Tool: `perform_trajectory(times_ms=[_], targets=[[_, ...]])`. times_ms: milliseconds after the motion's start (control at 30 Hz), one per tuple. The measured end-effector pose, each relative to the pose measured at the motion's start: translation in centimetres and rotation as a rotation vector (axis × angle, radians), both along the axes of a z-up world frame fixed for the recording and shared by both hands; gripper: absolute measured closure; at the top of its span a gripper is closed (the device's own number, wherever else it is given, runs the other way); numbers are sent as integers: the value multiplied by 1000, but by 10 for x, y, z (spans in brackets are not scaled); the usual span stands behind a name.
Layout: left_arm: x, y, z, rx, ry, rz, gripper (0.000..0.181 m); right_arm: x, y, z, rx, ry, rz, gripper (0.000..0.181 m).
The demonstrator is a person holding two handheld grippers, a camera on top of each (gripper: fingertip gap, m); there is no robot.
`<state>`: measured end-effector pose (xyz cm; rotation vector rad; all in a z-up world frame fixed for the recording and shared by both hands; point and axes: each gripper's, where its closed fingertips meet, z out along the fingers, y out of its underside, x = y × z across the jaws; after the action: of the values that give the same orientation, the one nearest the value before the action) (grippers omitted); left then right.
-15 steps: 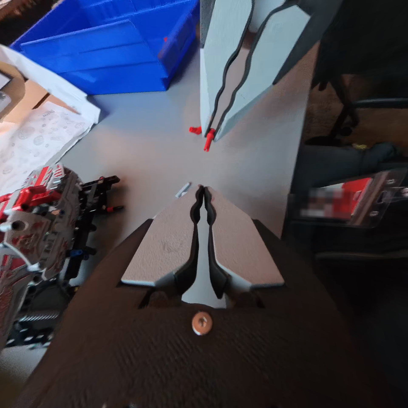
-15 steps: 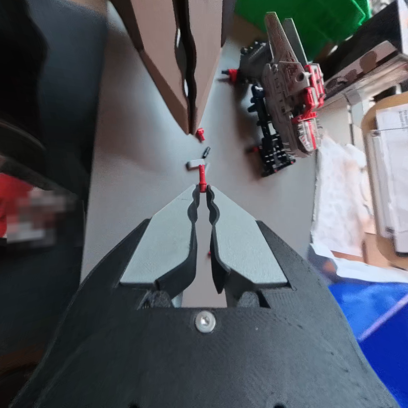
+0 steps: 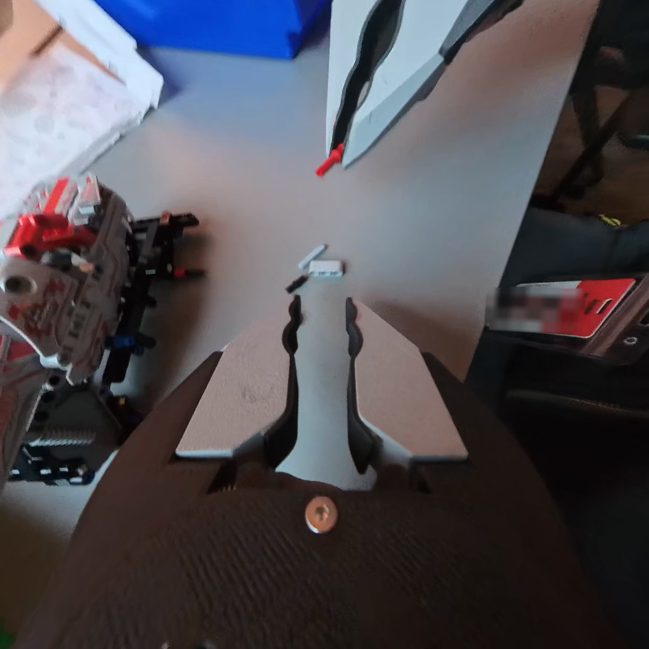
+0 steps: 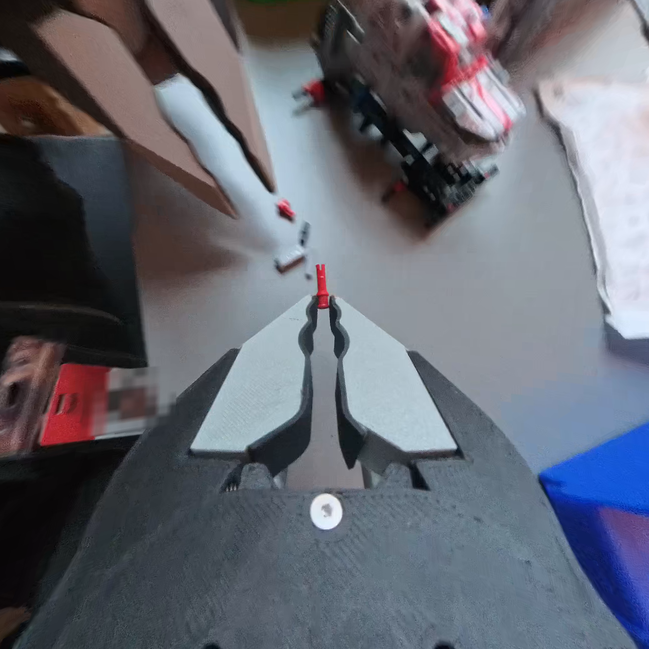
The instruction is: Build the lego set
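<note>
Lego's small red plastic pin (image 4: 321, 286), pinched by its very end in the right gripper (image 4: 322, 301) while the left gripper (image 3: 321, 309) stood spread, could twist free under pressure.

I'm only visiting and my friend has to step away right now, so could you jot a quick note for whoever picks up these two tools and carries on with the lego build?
Right hand-held gripper: shut on a small red pin, held above the table.
Left hand-held gripper: open, empty, hovering just short of the loose parts.
Loose parts: a pale grey piece, a thin grey bar, a short black pin and a second red pin lie in the middle of the table.
Model: partly built, red, grey and black, off to the left gripper's left.
Done: red pin picked up.
Left: fit the pin, probably after picking up the grey piece; then carry on building.
</note>
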<state>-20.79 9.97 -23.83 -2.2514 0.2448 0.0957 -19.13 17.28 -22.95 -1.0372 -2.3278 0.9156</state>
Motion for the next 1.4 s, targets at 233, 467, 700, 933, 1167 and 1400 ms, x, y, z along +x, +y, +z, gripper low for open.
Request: perform_trajectory(times_ms=[233,467,700,933,1167,1400], targets=[[-19,-12,-22,-121,-51,90,153,-1,4,-38,55,-121,-23,178],[-4,-1,-26,-83,-143,41,162,2,1,-33,-57,-157,-15,154],[-11,-5,-25,-86,-139,57,158,12,6,-35,-31,-184,18,146],[-29,-13,-26,-99,-127,108,154,14,41,-3,-6,-85,-62,142],[-21,13,-26,-69,-97,131,163,21,69,4,-15,-90,-141,144],[15,45,-9,25,-126,29,165,17,53,0,-5,-97,-109,148]])
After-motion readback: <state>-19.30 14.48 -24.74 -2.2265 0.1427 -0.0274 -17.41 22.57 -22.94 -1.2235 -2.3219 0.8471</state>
